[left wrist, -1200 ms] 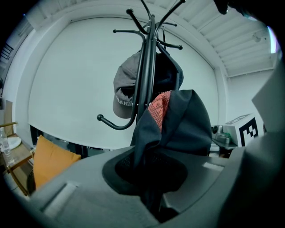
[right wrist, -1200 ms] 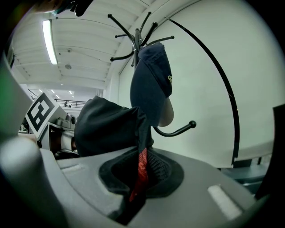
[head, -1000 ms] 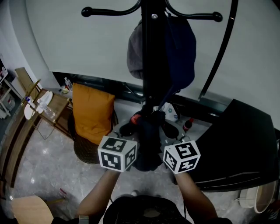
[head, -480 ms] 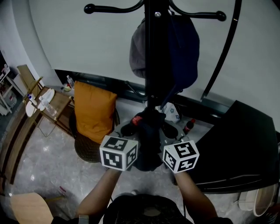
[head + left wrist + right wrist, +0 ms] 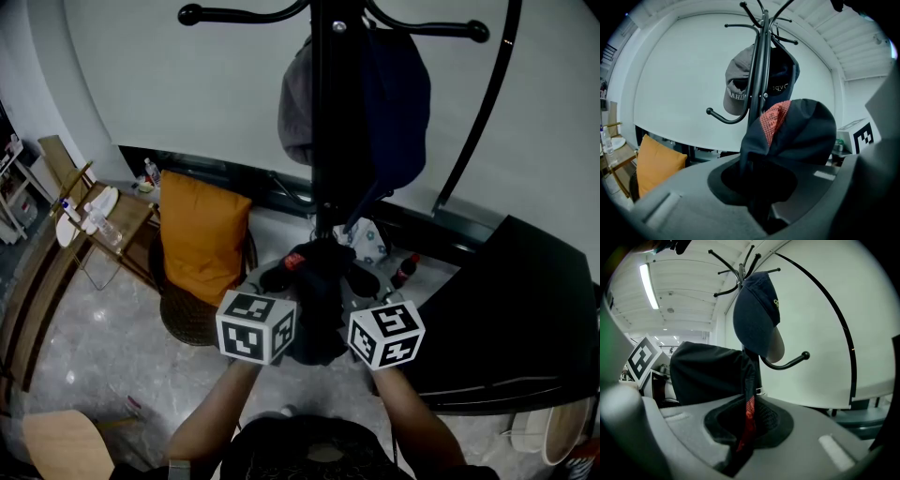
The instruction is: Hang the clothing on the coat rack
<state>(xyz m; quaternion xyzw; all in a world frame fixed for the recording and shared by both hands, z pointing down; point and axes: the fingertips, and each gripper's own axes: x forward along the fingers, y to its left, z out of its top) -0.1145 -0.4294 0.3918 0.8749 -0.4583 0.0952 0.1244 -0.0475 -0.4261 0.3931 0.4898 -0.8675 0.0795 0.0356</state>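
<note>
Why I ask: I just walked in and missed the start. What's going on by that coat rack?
A person is standing in front of the coat rack with a gripper in each hand. The left gripper and the right gripper are both shut on a dark garment with red mesh inside, bunched between them. A grey cap and a navy cap already hang on the rack. The garment is not yet on any hook.
</note>
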